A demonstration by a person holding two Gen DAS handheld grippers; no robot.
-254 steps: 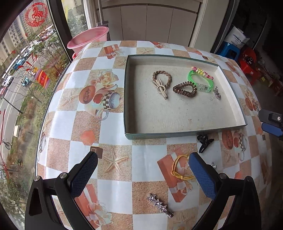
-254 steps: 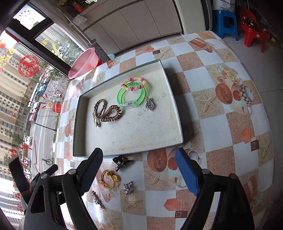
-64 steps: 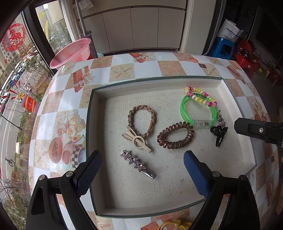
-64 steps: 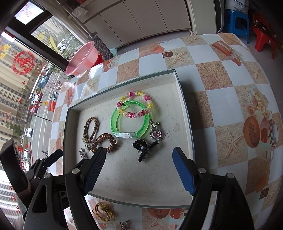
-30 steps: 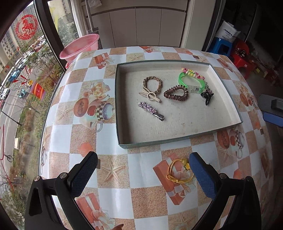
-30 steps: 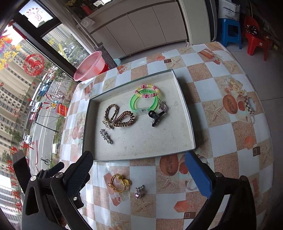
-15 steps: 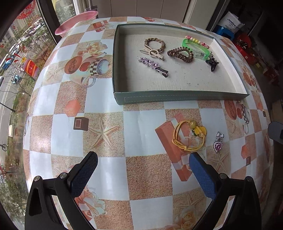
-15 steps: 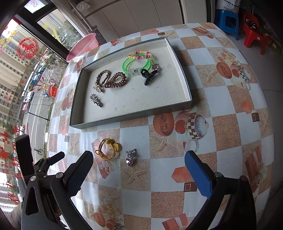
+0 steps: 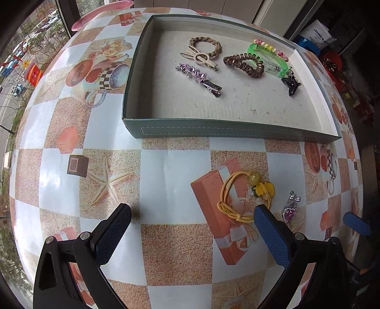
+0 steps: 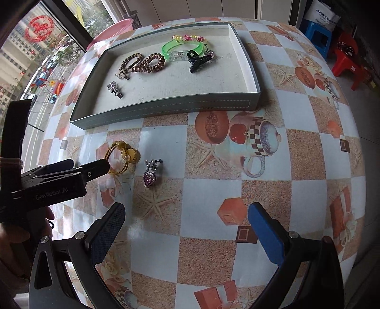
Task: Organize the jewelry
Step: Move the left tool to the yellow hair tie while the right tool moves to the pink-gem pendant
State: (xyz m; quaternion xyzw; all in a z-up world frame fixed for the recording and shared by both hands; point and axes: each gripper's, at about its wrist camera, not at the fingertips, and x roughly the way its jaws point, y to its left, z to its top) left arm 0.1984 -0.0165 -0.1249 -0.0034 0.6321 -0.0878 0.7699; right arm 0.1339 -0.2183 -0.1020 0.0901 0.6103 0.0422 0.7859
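A grey-green tray (image 9: pixel 213 130) (image 10: pixel 166 105) holds a star clip (image 9: pixel 198 78), a braided band (image 9: pixel 205 47), a brown coil tie (image 9: pixel 244 65), a green bangle (image 9: pixel 268 59) and a black claw clip (image 9: pixel 291 84). On the tablecloth in front lie a yellow hair tie (image 9: pixel 244 198) (image 10: pixel 122 156) and a pink heart pendant (image 9: pixel 291 209) (image 10: pixel 150 174). My left gripper (image 9: pixel 190 225) is open and low over the table, its right finger (image 9: pixel 270 235) beside the yellow tie. My right gripper (image 10: pixel 185 228) is open and empty, short of the pendant.
The round table has a checkered cloth (image 9: pixel 166 166). A pink basin (image 9: pixel 102 12) sits beyond its far left edge. Windows are at the left, cabinets behind, and red and blue stools (image 10: pixel 342 50) at the right. The left gripper body (image 10: pixel 54 180) shows at the left of the right wrist view.
Both grippers have drawn back from the tray and dropped low over the table's near side, closer to the yellow tie and the pendant. The star clip and claw clip now lie in the tray.
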